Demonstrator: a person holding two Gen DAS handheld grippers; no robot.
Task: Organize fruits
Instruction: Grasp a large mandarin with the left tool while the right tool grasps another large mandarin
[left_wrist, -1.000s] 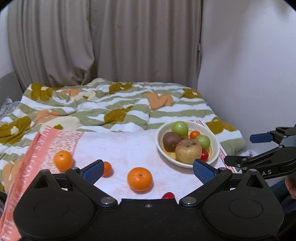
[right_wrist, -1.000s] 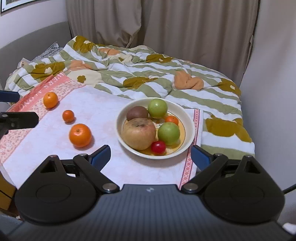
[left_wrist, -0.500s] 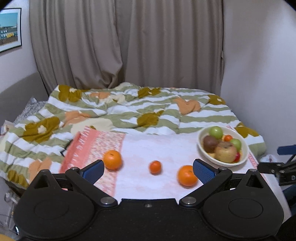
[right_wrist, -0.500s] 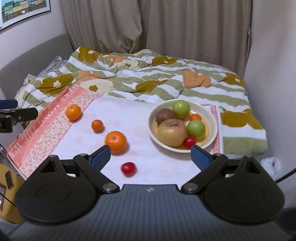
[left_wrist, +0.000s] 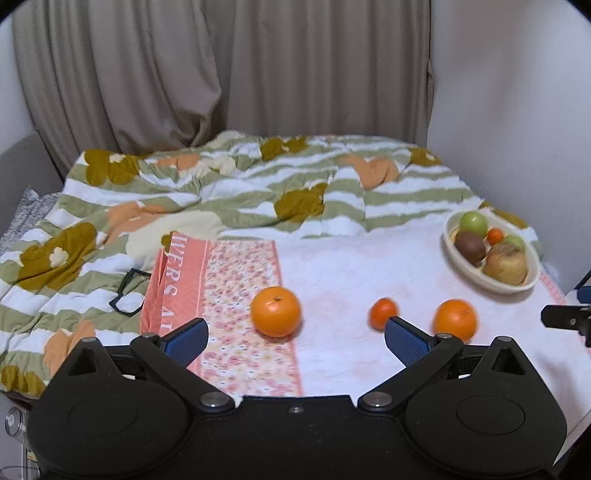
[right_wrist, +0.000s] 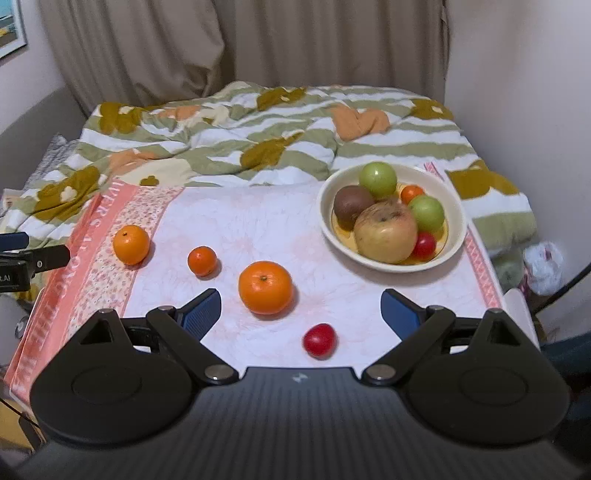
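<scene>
Four fruits lie loose on the cloth-covered surface (right_wrist: 280, 221): an orange (right_wrist: 131, 244) at the far left on the pink border, a small tangerine (right_wrist: 202, 260) just right of it, a bigger orange (right_wrist: 265, 287) nearer the middle, and a red tomato (right_wrist: 319, 340) closest to the near edge. The bowl (right_wrist: 456, 236) sits at the far right, already holding an apple, a kiwi, two green fruits and two small ones.

The left gripper (left_wrist: 295, 334) has its jaws spread wide and empty, lined up roughly on the left orange (left_wrist: 275, 311). The right gripper (right_wrist: 300, 310) is likewise spread and empty, with the bigger orange and the tomato lying between its blue pads (right_wrist: 201, 309).

The step in hand looks like the approach for a first pick. It would go best if each gripper took the fruit nearest it, came down so the pads meet the fruit at its widest part, and closed gently, since round fruit can roll on the cloth. The bowl is fairly full, so each piece should be set into a gap, not dropped.

Compared with half a second ago, the left view has swung further left and closer: the left orange is now larger and central, and the bowl has slid to the right edge. The right view has moved nearer; the fruits themselves have not shifted.
</scene>
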